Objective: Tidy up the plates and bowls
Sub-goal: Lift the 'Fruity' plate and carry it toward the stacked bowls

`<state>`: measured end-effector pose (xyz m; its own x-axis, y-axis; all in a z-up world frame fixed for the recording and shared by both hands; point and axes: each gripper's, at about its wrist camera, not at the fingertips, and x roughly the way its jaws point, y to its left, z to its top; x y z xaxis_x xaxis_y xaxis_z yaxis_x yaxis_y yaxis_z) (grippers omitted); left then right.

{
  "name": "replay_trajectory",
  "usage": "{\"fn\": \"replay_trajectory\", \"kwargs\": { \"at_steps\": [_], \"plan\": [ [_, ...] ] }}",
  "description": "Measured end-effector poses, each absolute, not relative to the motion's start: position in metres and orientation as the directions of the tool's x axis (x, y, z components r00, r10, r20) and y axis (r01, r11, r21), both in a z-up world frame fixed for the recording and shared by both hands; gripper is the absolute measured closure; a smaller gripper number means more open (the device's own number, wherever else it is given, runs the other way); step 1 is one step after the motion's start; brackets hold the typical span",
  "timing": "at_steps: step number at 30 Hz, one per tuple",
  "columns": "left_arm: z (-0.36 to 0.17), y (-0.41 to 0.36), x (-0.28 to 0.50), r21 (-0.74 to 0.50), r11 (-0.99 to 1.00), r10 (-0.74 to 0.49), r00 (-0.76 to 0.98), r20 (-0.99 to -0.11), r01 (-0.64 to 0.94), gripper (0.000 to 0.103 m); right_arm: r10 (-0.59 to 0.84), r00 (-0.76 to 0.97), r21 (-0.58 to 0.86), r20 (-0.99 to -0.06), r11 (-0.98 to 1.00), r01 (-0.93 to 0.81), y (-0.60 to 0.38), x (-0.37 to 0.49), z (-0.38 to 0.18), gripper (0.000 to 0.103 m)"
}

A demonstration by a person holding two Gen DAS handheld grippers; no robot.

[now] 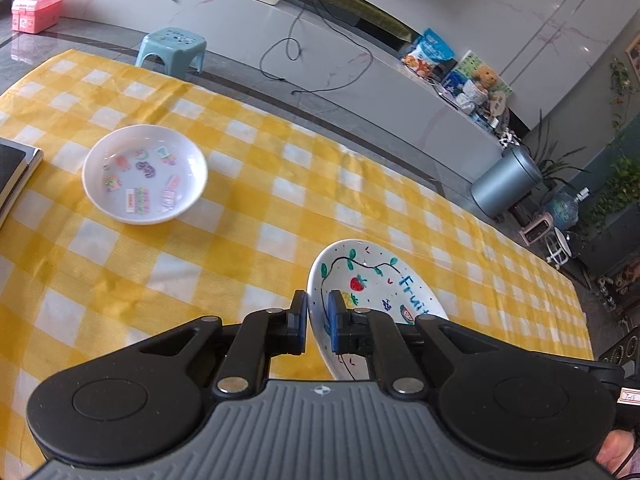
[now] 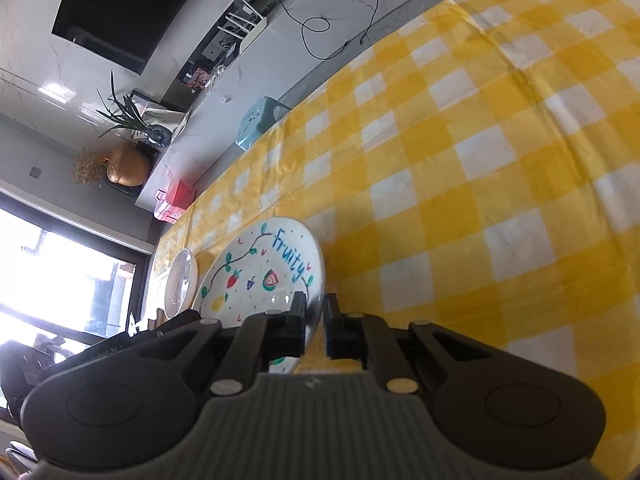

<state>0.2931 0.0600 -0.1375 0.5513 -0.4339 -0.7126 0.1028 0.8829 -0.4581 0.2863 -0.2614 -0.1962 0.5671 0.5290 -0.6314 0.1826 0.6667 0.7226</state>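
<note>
Left gripper (image 1: 318, 312): clamped on plate (image 1: 372, 284) rim.
Right gripper (image 2: 316, 312): clamped on opposite rim.
Risk: uneven pull may slip the plate.
Bowl (image 1: 145, 174): ahead-left.

Worktop (image 1: 248, 184) covered by a yellow-and-white checked cloth (image 1: 120, 288), creased near centre frame. Left of centre in the left wrist view: white sticker bowl (image 1: 145, 174) resting flat on the cloth. Far left edge: dark book (image 1: 14, 170), partly cut off by the frame.
</note>
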Motion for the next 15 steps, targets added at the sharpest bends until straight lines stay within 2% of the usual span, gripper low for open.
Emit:
{"fn": "replay_trajectory", "kwargs": {
  "at_steps": [15],
  "plan": [
    [-0.074,-0.012,0.225,-0.469,0.845,-0.532,0.497,-0.686,0.257,0.092,0.505,0.621,0.763,-0.6,0.595,0.253,-0.336,0.176,-0.151,0.096]
  ]
}}
